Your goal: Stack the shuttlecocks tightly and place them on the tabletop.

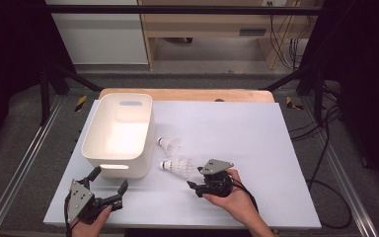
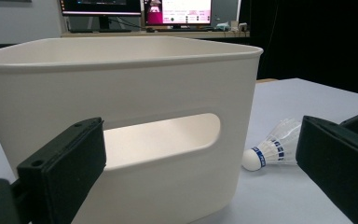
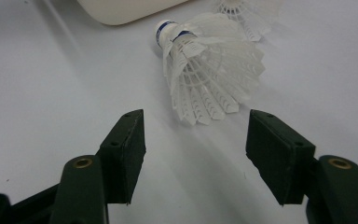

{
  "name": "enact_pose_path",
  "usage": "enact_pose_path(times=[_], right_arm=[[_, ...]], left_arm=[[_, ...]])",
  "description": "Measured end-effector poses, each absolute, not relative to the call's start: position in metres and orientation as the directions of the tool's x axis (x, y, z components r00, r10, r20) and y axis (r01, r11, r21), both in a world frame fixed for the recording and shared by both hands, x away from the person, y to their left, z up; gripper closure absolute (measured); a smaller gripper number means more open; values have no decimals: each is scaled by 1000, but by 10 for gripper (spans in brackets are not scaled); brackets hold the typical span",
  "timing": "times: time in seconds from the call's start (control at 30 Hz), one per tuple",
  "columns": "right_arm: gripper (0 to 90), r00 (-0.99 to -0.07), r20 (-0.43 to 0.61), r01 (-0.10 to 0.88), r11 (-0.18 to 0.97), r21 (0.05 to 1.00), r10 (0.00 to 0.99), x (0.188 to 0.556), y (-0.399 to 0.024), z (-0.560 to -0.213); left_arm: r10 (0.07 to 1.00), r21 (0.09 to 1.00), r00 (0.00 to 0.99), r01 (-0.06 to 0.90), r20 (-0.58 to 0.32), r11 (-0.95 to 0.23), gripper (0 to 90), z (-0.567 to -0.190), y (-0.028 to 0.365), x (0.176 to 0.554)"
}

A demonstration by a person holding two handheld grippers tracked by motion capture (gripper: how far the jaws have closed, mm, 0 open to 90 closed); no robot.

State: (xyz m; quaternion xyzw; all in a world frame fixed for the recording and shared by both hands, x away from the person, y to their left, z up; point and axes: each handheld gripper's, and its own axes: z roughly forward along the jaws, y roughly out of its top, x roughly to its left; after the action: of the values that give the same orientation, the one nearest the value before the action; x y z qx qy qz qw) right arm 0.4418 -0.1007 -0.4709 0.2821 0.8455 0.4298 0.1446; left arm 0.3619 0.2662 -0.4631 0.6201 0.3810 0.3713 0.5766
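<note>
On the table point(image 1: 256, 148), two shuttlecocks lie right of the bin point(image 1: 98, 148), the nearer shuttlecock point(image 1: 176, 166) just ahead of the right gripper point(image 1: 193, 178), the farther shuttlecock point(image 1: 170, 144) behind it.

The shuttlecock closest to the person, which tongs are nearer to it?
Right. The right tongs sit open just short of the near shuttlecock, pointing at its feathers. The left tongs are farther off, open, in front of the white bin.
</note>
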Motion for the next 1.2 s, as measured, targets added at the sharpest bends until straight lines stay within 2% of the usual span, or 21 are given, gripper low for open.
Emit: enact_pose_path(times=[0.4,0.87,1.2], right_arm=[[305,-776,14,371,438,819,630,442,-116,-466],[114,-744,23,401,419,815,668,447,-126,-464],[76,-741,36,406,405,819,671,449,-130,-463]], left_arm=[[898,998,439,41,24,-46,15,-463,266,362],[898,998,439,41,24,-47,11,-463,266,362],[898,998,440,38,23,-45,11,-463,266,362]])
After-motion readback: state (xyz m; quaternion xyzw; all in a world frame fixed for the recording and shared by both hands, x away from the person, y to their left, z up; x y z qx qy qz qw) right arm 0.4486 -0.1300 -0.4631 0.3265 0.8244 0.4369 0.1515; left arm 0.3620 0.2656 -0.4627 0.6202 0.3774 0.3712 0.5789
